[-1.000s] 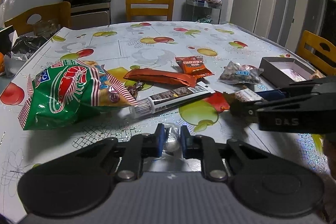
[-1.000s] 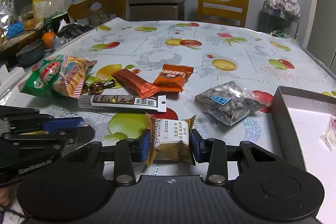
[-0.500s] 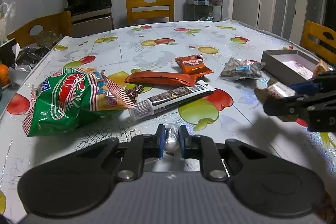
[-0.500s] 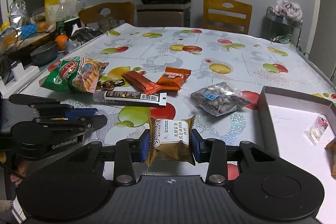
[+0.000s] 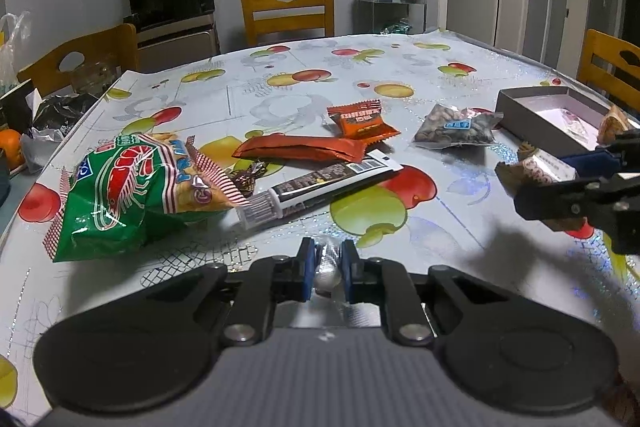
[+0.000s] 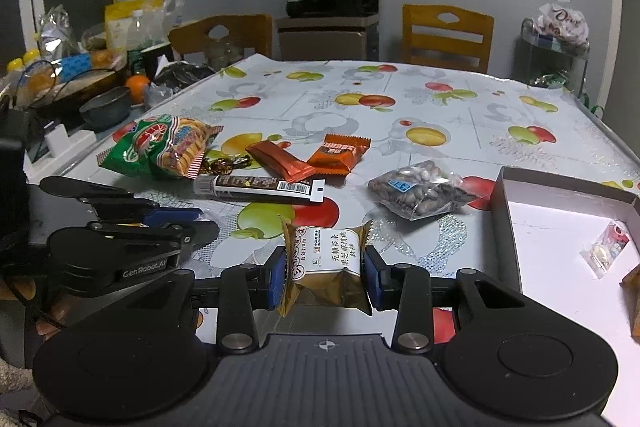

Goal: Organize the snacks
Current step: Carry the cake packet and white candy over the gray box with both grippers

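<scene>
My left gripper (image 5: 326, 269) is shut on a small candy in a clear wrapper (image 5: 327, 267), low over the near table edge. My right gripper (image 6: 325, 271) is shut on a brown and white cake packet (image 6: 326, 269), held above the table just left of the grey box (image 6: 505, 211). In the left wrist view that packet (image 5: 536, 167) hangs at the right beside the box (image 5: 532, 115). On the table lie a green shrimp-cracker bag (image 5: 132, 191), a long dark bar (image 5: 320, 187), a red-brown bar (image 5: 300, 149), an orange packet (image 5: 362, 121) and a clear bag of seeds (image 5: 456, 129).
The box holds a small clear candy packet (image 6: 606, 247) and an orange-brown packet (image 6: 634, 303) at its right. Wooden chairs (image 5: 288, 13) ring the table. Bowls, bags and an orange (image 6: 136, 85) crowd a side surface at the left. A foil-wrapped candy (image 5: 250, 175) lies by the cracker bag.
My right gripper has carried the cake packet to the right, closer to the box. My left gripper has closed tighter on the small candy and stayed near the same spot.
</scene>
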Demonstrator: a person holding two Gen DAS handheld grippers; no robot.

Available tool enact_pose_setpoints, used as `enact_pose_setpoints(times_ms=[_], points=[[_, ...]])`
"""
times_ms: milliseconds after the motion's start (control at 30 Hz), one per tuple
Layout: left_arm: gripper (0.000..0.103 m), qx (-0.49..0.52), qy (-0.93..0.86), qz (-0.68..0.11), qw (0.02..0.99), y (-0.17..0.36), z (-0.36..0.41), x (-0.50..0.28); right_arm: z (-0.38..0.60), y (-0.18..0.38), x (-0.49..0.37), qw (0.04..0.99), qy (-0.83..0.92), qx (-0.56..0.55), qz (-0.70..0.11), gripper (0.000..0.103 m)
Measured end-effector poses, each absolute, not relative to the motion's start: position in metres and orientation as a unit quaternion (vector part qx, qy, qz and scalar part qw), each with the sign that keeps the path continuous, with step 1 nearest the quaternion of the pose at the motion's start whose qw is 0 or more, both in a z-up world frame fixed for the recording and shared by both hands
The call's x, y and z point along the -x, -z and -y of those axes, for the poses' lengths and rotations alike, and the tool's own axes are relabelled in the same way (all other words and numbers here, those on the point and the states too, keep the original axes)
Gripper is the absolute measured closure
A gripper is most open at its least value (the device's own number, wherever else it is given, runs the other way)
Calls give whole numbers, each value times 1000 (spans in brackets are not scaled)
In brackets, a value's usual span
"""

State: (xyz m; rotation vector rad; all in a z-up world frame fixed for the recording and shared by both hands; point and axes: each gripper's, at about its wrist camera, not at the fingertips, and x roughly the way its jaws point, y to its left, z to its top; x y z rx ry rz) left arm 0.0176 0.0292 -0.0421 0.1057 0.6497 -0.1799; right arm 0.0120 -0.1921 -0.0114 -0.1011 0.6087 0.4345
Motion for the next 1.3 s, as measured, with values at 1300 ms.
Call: enact_pose_setpoints(times_ms=[1300], points=[[93,-59,269,-265,924,-39,137,-34,350,-12,26,960,-131,-38,-246,63]])
